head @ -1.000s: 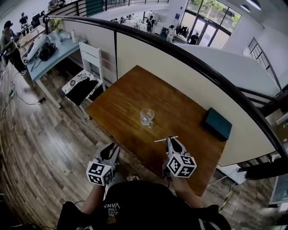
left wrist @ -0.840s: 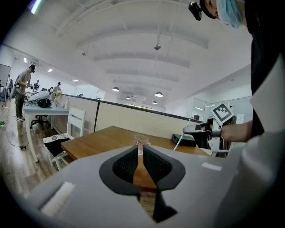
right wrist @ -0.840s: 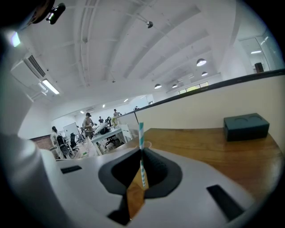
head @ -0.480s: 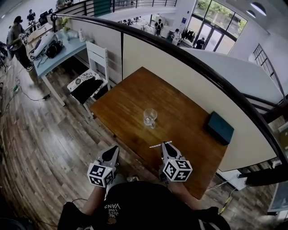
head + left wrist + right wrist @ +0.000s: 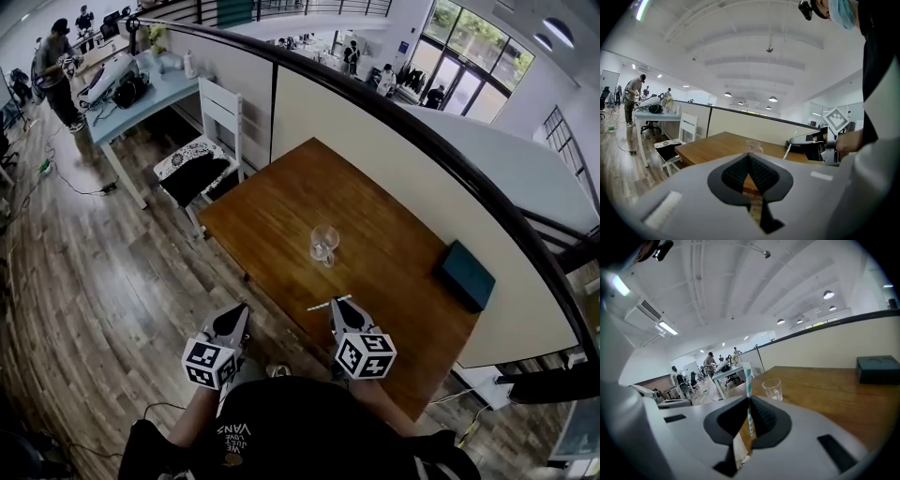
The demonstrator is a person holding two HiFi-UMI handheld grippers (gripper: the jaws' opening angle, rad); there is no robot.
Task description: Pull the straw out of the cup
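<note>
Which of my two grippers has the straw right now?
The right gripper, shut on the teal-striped straw, which is out of the cup; the left gripper is shut on nothing.

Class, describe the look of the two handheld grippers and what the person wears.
The left gripper and right gripper have grey tapered bodies, black ribbed fingers, and a white cube with black square markers. The person wears a black top with white lettering.

Wooden floor (image 5: 94,281), white chair (image 5: 221,111), likely windows (image 5: 478,42)

left claw (image 5: 749,158): closed, empty | right claw (image 5: 750,405): clamped on straw (image 5: 748,377)
</note>
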